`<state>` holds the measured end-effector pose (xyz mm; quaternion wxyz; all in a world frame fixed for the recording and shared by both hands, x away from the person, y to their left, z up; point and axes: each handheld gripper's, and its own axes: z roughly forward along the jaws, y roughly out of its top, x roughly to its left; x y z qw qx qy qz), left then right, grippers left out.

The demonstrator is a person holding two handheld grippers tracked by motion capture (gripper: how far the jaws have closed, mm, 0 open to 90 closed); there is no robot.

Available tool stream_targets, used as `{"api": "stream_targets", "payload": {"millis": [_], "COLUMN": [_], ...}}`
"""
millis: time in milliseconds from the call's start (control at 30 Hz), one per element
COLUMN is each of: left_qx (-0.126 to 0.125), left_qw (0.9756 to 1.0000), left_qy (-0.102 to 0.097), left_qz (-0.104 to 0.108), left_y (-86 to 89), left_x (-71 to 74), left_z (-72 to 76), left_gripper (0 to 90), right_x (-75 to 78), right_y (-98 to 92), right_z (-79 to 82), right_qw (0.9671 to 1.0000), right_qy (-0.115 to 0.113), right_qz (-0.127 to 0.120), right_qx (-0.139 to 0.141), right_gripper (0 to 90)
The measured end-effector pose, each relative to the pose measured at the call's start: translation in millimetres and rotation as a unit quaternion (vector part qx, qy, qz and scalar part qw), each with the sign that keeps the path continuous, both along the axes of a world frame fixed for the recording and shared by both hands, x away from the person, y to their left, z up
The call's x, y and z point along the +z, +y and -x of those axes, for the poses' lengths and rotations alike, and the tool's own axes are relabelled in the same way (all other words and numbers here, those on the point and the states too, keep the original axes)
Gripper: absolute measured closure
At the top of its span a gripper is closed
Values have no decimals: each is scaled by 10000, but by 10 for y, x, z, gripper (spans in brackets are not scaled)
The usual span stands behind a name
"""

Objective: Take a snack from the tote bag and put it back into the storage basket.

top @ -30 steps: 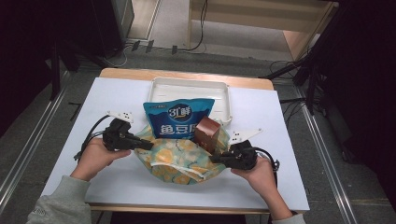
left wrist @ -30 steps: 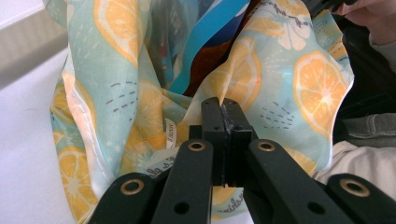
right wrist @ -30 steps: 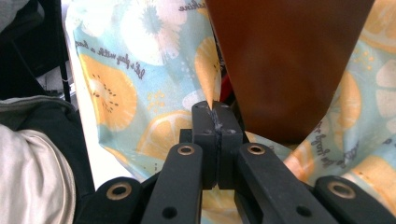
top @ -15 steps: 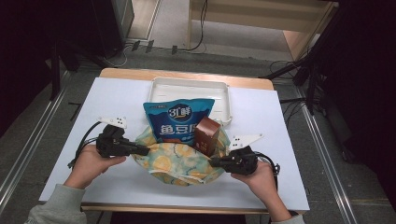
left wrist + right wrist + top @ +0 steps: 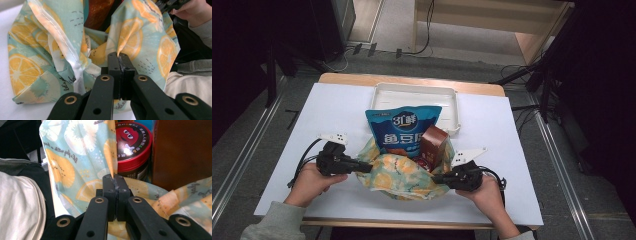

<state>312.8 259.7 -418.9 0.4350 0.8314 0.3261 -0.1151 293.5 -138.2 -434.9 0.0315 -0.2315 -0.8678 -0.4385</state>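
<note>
**Both hand-held grippers clamped on the fabric bag's rim**

Compared with the frame half a second earlier, we see the two grippers holding nearly the same places, and the bag sitting much as it did.

The left hand-held gripper (image 5: 362, 167) has its jaws pressed together on the bag's left edge; in the left gripper view (image 5: 119, 65) the fabric passes between the closed tips. The right hand-held gripper (image 5: 438, 178) is likewise clamped on the bag's right edge, with cloth pinched at the seam of its jaws in the right gripper view (image 5: 115, 185).

The left hand (image 5: 311, 181) and right hand (image 5: 484, 192) enter from the bottom edge, forearms angled inward, each gripper pointing toward the bag.

The citrus-print fabric bag (image 5: 404, 175) stands on the white tabletop (image 5: 337, 110) between the grippers, its mouth open. Inside we see a blue snack pouch (image 5: 401, 131), a brown carton (image 5: 433, 145) and a red-lidded round tin (image 5: 132, 142). A white tray (image 5: 414, 95) lies just behind the bag.
</note>
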Motion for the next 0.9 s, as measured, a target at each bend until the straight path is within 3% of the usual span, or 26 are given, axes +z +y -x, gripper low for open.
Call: {"api": "stream_targets", "payload": {"millis": [133,333,900], "left_qx": [-8,-25,13], "left_qw": [10000,10000,9999], "left_qy": [43,74,120], "left_qz": [48,24,-92], "left_y": [15,32,65], "left_x": [-11,-5,-147], "left_z": [-18,-12,-77], "left_gripper": [900,900,900], "right_x": [-20,-12,-61], "right_y": [10,26,152], "right_z": [-11,6,30], "right_qw": [10000,10000,9996], "right_qy": [-63,25,2], "right_qz": [15,23,37], "right_qx": [41,87,295], "right_gripper": [900,900,900]}}
